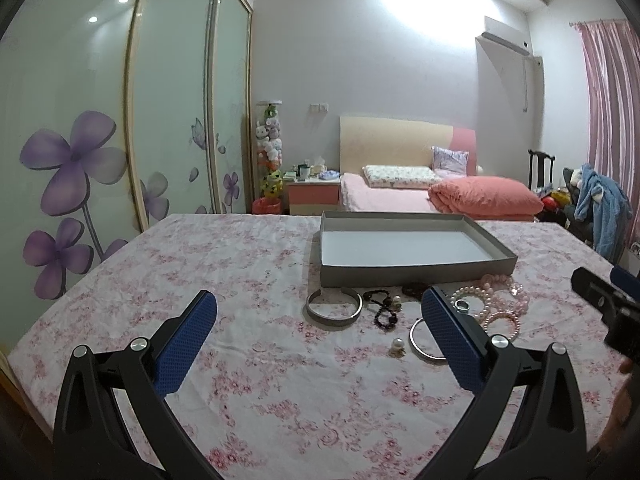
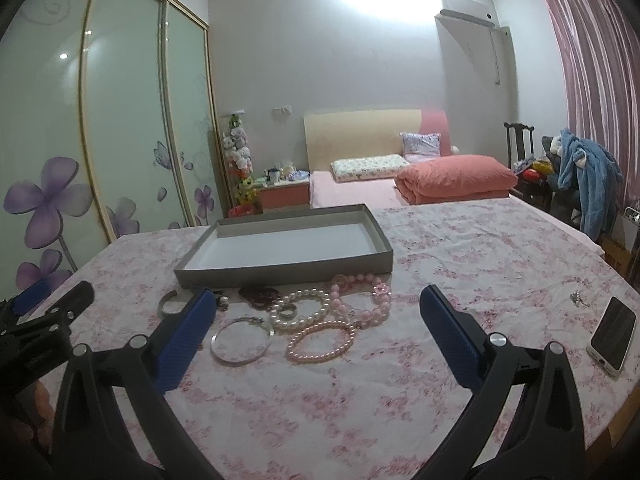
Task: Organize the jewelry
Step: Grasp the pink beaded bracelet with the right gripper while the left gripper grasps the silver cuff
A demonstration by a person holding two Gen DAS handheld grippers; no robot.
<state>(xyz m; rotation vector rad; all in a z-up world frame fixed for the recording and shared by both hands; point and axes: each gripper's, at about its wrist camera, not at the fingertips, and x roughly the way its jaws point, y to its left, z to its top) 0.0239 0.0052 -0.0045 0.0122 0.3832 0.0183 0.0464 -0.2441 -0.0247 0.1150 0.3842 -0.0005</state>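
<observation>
An empty grey tray [image 1: 404, 270] [image 2: 280, 271] sits on the floral tablecloth. Jewelry lies in front of it: a silver cuff [image 1: 334, 307] [image 2: 168, 304], black beads [image 1: 383, 308], a thin silver bangle [image 2: 242, 342] [image 1: 420, 344], a white pearl bracelet [image 2: 300, 312], pink bead bracelets [image 2: 362, 300] [image 2: 320, 342] [image 1: 502, 300], a ring [image 1: 462, 305] and a pearl earring [image 1: 398, 346]. My left gripper [image 1: 320, 298] is open, hovering before the cuff. My right gripper [image 2: 316, 296] is open, above the pearls.
A phone [image 2: 612, 334] lies near the table's right edge, with a small silver trinket [image 2: 578, 299] beside it. A bed [image 1: 440, 196], nightstand and wardrobe doors [image 1: 80, 140] stand behind the table. The right gripper shows at the left wrist view's right edge [image 1: 604, 300].
</observation>
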